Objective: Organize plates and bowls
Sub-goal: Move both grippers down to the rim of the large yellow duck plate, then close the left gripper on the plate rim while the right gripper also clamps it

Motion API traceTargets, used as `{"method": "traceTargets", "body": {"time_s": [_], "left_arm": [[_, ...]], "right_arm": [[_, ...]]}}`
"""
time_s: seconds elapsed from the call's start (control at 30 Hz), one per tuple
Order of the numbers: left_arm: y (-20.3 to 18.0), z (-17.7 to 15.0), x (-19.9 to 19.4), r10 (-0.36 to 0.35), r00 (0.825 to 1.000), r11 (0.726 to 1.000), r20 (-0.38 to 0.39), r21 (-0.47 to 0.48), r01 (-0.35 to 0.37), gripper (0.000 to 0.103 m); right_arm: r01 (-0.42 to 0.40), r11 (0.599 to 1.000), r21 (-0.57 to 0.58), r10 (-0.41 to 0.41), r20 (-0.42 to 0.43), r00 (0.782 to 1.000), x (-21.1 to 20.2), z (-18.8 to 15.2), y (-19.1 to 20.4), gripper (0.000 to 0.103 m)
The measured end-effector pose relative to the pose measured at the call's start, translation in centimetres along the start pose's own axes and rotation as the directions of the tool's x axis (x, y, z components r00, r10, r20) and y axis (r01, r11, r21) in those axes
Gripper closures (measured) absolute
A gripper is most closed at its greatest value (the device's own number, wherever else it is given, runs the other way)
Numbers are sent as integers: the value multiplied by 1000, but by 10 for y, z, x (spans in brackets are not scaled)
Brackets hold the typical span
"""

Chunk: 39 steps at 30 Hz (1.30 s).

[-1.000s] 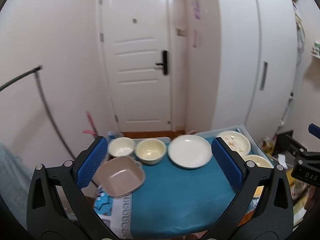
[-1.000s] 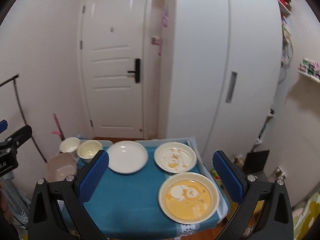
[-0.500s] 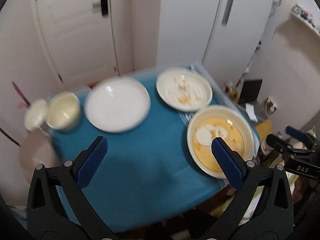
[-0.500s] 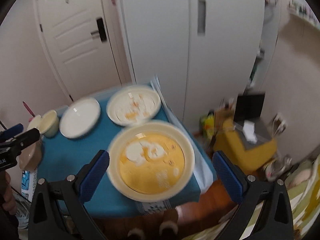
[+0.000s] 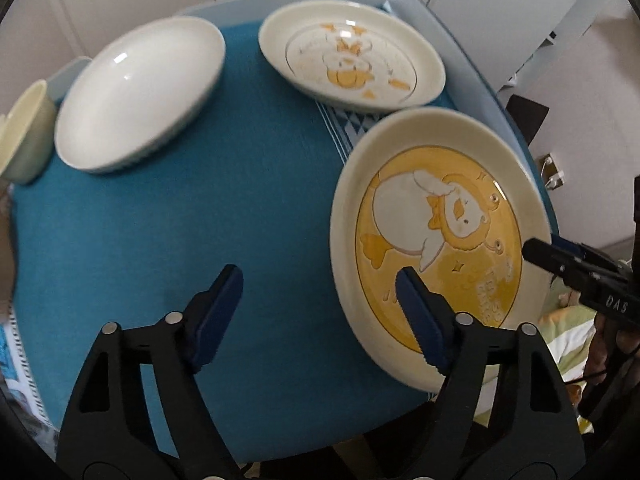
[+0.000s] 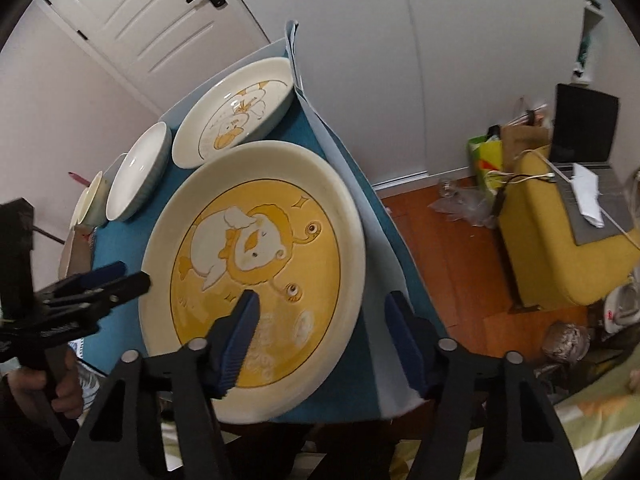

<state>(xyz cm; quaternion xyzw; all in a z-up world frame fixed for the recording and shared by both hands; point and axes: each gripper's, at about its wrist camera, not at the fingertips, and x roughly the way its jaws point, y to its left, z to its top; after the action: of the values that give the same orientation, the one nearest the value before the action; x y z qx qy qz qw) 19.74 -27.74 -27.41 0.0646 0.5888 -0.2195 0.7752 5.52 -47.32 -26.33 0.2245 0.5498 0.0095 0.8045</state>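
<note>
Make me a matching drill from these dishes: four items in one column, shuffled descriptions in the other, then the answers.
Items
1. big duck plate
2. small duck plate
3. plain white plate
4. cream bowl

Descriptions
A. far corner of the blue cloth, pale centre with orange drawing
B. left edge of the left view, partly cut off
C. yellow centre, nearest both tools
D. no picture, between the bowl and a duck plate

Pairs: 1-C, 2-A, 3-D, 4-B
</note>
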Motion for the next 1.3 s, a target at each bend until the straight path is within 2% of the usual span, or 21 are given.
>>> {"method": "traceTargets", "body": {"time_s": [0.03, 0.1, 0.17, 0.23, 0.27, 0.33, 0.4, 0.47, 0.67, 0.87, 1.1, 1.3], "left_arm": [[-1, 1, 6, -3, 1000, 1000, -8, -1, 3, 30], [-2, 2, 12, -3, 1000, 1000, -24, -4, 3, 38], [-3, 4, 16, -4, 999, 1000, -32, -7, 4, 44], [-3, 5, 20, -6, 999, 1000, -44, -10, 5, 59], [-4, 6, 20, -19, 999, 1000, -41, -14, 18, 62], [-4, 8, 18, -44, 998, 999, -44, -14, 44, 73], [-8, 10, 20, -60, 997, 998, -49, -3, 59, 77], [-16, 10, 19, -33, 998, 999, -45, 31, 34, 77], [-19, 12, 18, -11, 999, 999, -39, 29, 12, 76], [-21, 12, 11, 8, 1000, 1000, -18, 23, -8, 77], [-15, 8, -14, 3, 1000, 1000, 30, -17, -3, 77], [4, -9, -44, 2, 997, 999, 83, -50, 2, 77]], "right_arm": [[-10, 1000, -8, 10, -8, 1000, 2, 2, -1, 56], [-17, 1000, -24, 16, -31, 999, 9, 5, -3, 70], [-35, 999, -22, 34, -33, 999, 13, 8, -6, 74], [-43, 999, -29, 42, -32, 999, 16, 12, -7, 79], [-44, 998, -37, 43, -34, 999, 17, 13, -7, 82], [-50, 998, -48, 49, -36, 998, 17, 16, -9, 88], [-58, 997, -52, 56, -40, 998, 18, 18, -10, 89], [-58, 997, -59, 55, -45, 997, 19, 20, -9, 89], [-63, 994, -84, 57, -82, 995, 20, 24, -9, 89], [-64, 991, -115, 55, -81, 995, 18, 24, -6, 89], [-73, 984, -163, 63, -65, 996, 10, 28, 3, 89], [-73, 975, -208, 66, -40, 997, -5, 35, 29, 89]]}}
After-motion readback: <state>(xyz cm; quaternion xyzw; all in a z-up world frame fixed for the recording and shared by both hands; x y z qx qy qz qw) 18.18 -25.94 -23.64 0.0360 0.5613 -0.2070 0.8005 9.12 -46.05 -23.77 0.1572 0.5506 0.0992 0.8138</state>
